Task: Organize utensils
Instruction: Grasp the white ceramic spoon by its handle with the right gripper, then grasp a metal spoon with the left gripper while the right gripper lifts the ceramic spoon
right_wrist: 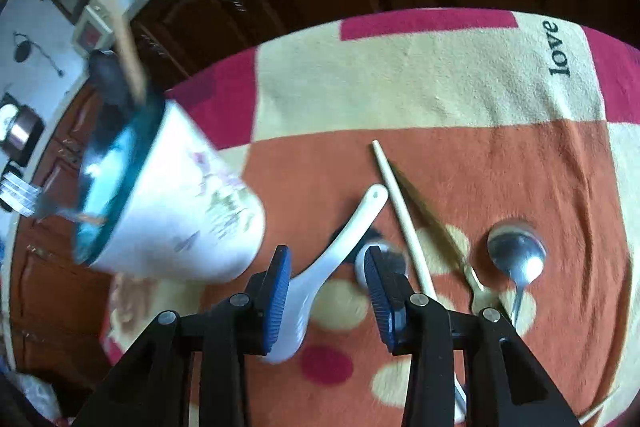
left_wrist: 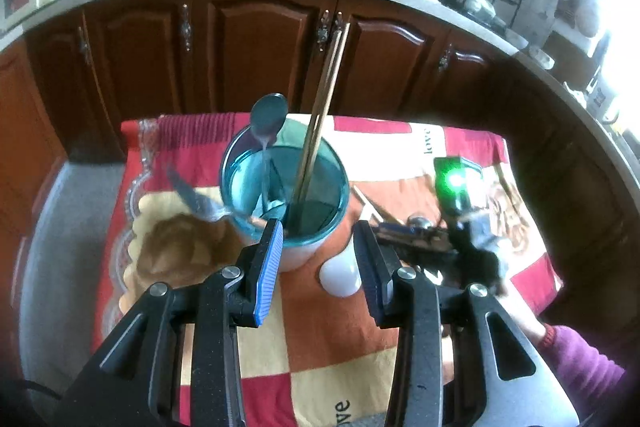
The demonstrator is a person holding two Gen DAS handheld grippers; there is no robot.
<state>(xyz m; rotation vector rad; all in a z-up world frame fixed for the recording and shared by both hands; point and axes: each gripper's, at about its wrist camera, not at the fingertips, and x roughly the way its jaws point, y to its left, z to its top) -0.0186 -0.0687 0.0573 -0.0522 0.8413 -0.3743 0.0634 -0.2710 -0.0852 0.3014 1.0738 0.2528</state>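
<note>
A white cup with a blue rim stands on the patchwork cloth. It holds a metal spoon, a pair of chopsticks and a fork. My left gripper hovers open and empty just in front of the cup. In the right wrist view the cup is at the left. My right gripper is open low over the cloth, with a white ceramic spoon lying between its fingers. A single chopstick, a brass-coloured utensil and a metal spoon lie to the right.
A clear glass dish sits at the cloth's left edge. Dark wooden cabinets under a counter with a stove stand behind the table. A green light glows on the other tool, held by a hand in a purple sleeve.
</note>
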